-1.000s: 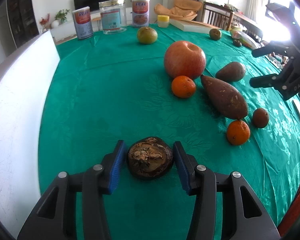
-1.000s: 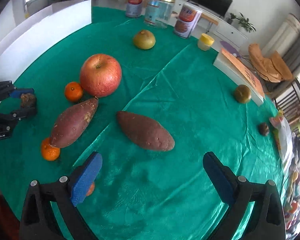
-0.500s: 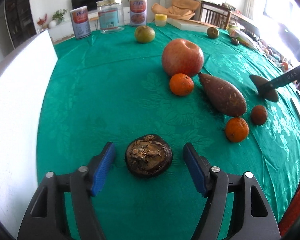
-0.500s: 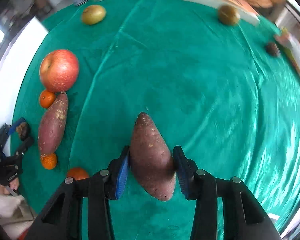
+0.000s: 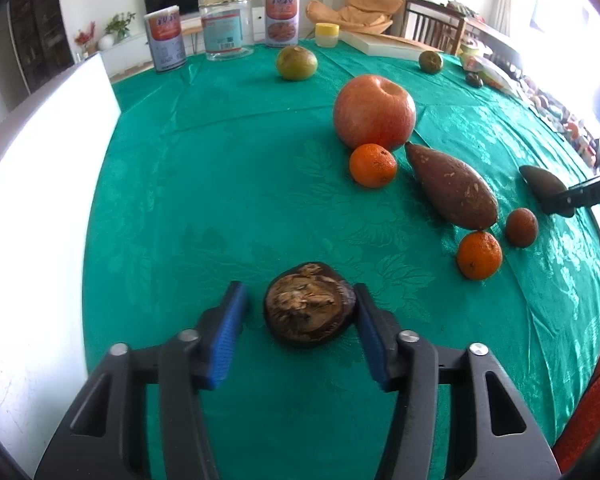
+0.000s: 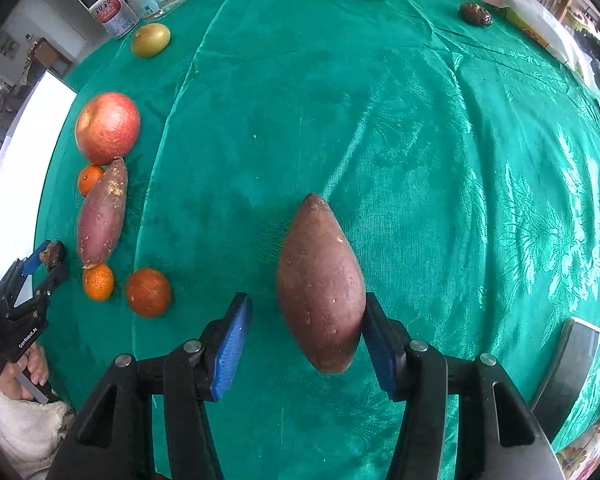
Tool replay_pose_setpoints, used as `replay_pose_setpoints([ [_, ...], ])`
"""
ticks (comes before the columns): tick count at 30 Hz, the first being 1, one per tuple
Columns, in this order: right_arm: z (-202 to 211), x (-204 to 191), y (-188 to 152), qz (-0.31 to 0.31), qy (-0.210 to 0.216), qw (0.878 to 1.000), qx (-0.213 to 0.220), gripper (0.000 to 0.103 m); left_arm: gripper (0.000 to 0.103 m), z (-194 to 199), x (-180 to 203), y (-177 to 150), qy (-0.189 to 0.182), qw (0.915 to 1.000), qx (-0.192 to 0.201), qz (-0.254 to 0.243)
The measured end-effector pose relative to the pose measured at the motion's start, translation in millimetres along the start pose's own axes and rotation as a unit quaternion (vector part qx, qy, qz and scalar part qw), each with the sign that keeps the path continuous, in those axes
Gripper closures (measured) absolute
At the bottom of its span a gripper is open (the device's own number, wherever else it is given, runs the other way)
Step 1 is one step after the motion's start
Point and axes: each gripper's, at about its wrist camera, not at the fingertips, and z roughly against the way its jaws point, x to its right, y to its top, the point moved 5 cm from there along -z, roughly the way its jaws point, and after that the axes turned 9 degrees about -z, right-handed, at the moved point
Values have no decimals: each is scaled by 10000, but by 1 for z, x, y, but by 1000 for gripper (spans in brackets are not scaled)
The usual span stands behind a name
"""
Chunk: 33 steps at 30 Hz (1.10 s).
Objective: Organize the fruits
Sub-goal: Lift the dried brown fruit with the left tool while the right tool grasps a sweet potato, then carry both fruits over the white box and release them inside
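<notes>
Both grippers straddling produce

Left gripper (image 5: 298, 314) closing round the dark shrivelled fruit (image 5: 310, 305); right gripper (image 6: 306, 330) opening, sweet potato (image 6: 320, 280) against one pad, probably regrouping it.

On my left gripper (image 6: 46, 258), seen from the right wrist, white lettering ran along the black body; I read it as "GenRobot.AI". From the left wrist, the black arm of my right gripper (image 5: 580, 196) showed the white letters "DAS" before the picture's edge cut the rest off. The two tins (image 5: 166, 38) (image 5: 283, 18) at the far end of the table carried red-and-orange labels with large characters on top, too small and blurred for me to read. The clear jar (image 5: 224, 26) between them bore a label with a barcode and fine print I could not make out
</notes>
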Motion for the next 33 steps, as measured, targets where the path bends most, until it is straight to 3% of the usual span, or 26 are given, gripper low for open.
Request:
replay_pose_setpoints([
  [1,-2,-1,4,-67,85,9999,24,62,60,0,1,1,36,10000,-29,-14],
  [5,4,21,-4,-832,902,9923,158,63,60,11,-3,0,-210,9991,14,366],
  [7,8,33,-17,-1293,1471,9804,216,63,60,25,-1,-3,-388,9980,107,482],
  [10,14,38,-44,-1864,2385,9527,279,63,60,53,5,-7,-776,9945,209,668],
  [12,24,31,-61,-1908,2771,9410,354,63,60,76,5,-9,-1007,9911,289,823],
  [14,39,10,-75,-1739,3006,9368,415,63,60,104,1,-11,-1187,9873,415,968],
  [18,73,-67,-93,-1066,3501,9298,399,63,60,168,-30,-10,-1269,9797,797,1332],
  [23,108,-210,-110,53,4215,9064,252,63,60,238,-109,-28,-629,9714,1138,1987],
  [26,118,-297,-125,748,4438,8929,115,63,60,250,-157,-54,177,9677,1024,2295],
  [29,102,-375,-133,1287,4301,8936,-32,63,60,232,-196,-90,713,9580,644,2701],
  [33,65,-444,-148,1914,3639,9116,11,63,60,190,-223,-130,1190,9496,116,2897],
])
